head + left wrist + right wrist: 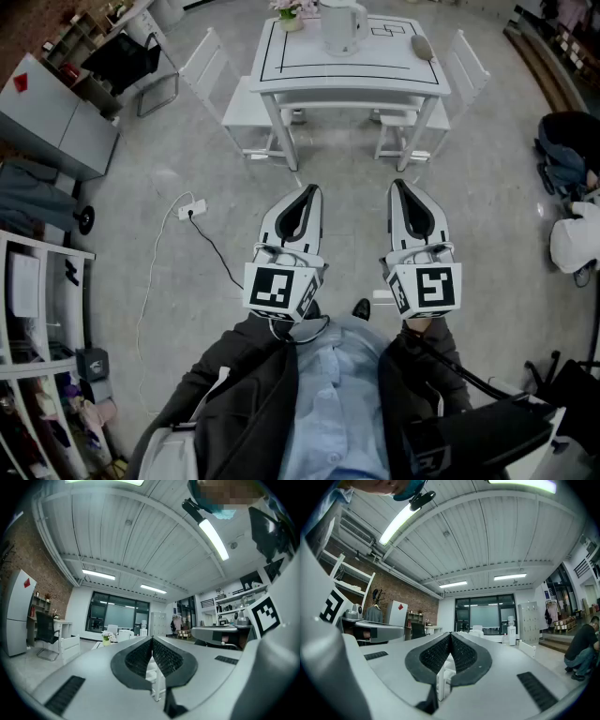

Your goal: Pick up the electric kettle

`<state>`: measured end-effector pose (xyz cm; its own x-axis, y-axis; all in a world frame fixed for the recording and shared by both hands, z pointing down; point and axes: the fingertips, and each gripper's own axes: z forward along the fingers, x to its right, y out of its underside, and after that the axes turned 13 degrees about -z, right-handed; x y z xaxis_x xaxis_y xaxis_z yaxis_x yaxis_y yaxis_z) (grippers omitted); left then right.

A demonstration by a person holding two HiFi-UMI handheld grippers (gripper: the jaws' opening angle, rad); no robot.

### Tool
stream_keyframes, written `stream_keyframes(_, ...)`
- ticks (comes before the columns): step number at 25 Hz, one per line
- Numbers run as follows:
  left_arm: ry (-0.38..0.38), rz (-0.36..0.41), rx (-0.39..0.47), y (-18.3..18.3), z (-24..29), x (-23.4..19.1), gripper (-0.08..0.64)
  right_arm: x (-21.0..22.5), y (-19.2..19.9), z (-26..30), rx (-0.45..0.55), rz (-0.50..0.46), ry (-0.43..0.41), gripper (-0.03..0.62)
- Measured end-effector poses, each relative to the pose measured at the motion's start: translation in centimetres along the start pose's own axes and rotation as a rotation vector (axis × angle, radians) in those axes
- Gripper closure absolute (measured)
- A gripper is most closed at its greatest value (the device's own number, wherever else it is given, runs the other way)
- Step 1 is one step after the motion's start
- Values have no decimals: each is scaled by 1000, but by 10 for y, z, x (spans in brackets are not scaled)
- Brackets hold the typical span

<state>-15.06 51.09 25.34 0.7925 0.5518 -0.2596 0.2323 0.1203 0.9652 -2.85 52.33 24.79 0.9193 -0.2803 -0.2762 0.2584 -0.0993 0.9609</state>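
The white electric kettle (342,26) stands upright at the far edge of a white table (349,75), well ahead of me. A small pot of flowers (291,13) is to its left and a grey oval object (422,47) to its right. My left gripper (312,190) and right gripper (397,185) are held level side by side in front of my body, far short of the table. Both point toward it. In the left gripper view the left gripper (152,640) has its jaws pressed together with nothing between them. The right gripper (451,635) looks the same in the right gripper view.
White chairs (217,77) (448,82) stand on either side of the table. A power strip with its cable (192,208) lies on the floor to the left. Shelves (37,309) and a grey cabinet (58,114) line the left side; bags (568,161) sit at the right.
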Motion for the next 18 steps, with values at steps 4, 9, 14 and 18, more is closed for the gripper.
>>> stream_keyframes(4,-3,2,4,-1,2,0,551,1,0,1,2,-3,-2,577)
stream_keyframes(9,-7,-4,-9,7,1,2,551,2,5,-3,-5,4,-2,575)
stream_keyframes(14,-19,-13,-19,15,6,11,551,10,12,-11,13,51,-18,575)
stream_keyframes(18,-25,-15,-33,23,17,25,551,23,18,-17,25,63,-37,575)
